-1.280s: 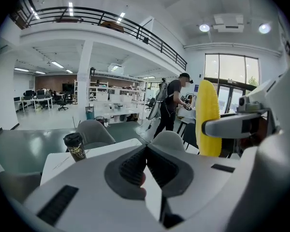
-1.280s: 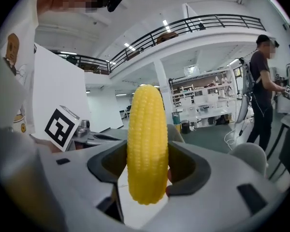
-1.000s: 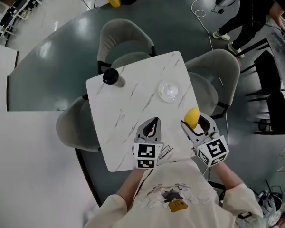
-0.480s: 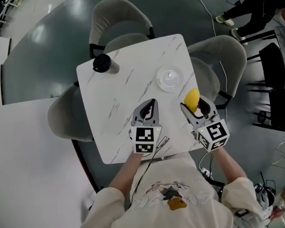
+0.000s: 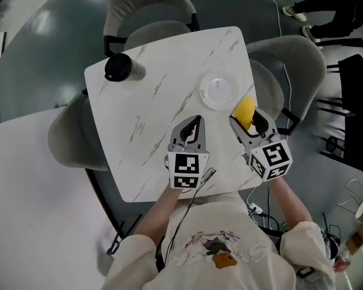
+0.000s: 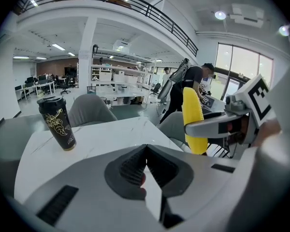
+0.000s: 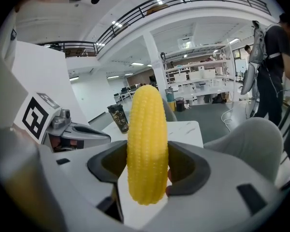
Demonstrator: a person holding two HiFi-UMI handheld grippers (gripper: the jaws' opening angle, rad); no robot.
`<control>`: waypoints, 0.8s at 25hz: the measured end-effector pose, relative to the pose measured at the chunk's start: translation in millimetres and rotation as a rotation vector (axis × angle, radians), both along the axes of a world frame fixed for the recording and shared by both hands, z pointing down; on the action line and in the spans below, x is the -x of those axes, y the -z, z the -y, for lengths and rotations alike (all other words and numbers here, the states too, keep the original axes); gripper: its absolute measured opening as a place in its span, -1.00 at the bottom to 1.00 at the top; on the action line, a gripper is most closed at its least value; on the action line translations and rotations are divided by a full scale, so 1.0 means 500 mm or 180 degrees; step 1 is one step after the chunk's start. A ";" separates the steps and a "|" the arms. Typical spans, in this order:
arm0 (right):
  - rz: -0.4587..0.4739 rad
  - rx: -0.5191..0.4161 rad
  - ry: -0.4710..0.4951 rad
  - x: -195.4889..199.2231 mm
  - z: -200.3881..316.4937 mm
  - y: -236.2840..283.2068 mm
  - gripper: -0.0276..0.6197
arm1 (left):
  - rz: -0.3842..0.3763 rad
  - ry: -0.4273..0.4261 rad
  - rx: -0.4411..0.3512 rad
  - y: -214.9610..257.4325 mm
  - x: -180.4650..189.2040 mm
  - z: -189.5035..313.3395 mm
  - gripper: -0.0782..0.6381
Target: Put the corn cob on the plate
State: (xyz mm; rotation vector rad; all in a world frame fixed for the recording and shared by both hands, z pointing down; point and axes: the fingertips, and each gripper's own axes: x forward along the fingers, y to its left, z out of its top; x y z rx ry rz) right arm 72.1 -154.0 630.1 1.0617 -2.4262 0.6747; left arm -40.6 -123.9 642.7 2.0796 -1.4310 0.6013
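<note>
- The right claw [image 5: 246, 124] is clenched on the corn cob [image 5: 244, 109], which stands upright between its jaws and is pinched low down, most of its length rising above them; a rounded, tapering cob held like this may pivot or slip if the move is jerky
- The cob hangs over the right edge of the desk [image 5: 151, 119], near the clear plate [image 5: 218, 92] but not over it; if it drops here it likely goes to the floor or onto the chair [image 5: 290, 65] beside the desk
- Let go upright, the cob probably topples and rolls; the plate looks shallow, so it may roll off the rim; laying it on its side first seems safer
- The plate looks light; a claw coming in low may shove it across the desk
- The left claw [image 5: 192, 128] is closed on nothing and rests apart from the plate, so nothing steadies it
</note>
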 end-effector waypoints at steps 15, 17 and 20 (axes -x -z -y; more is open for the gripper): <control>-0.0356 0.0426 0.0198 0.050 0.050 -0.155 -0.16 | 0.0061 0.0076 0.0096 -0.080 0.017 0.051 -0.76; -0.0448 0.0455 0.0264 0.057 0.056 -0.172 -0.16 | 0.0073 0.0062 0.0131 -0.101 0.015 0.054 -0.76; -0.0566 0.0546 0.0329 0.064 0.062 -0.199 -0.16 | 0.0147 0.0035 0.0215 -0.142 0.014 0.057 -0.76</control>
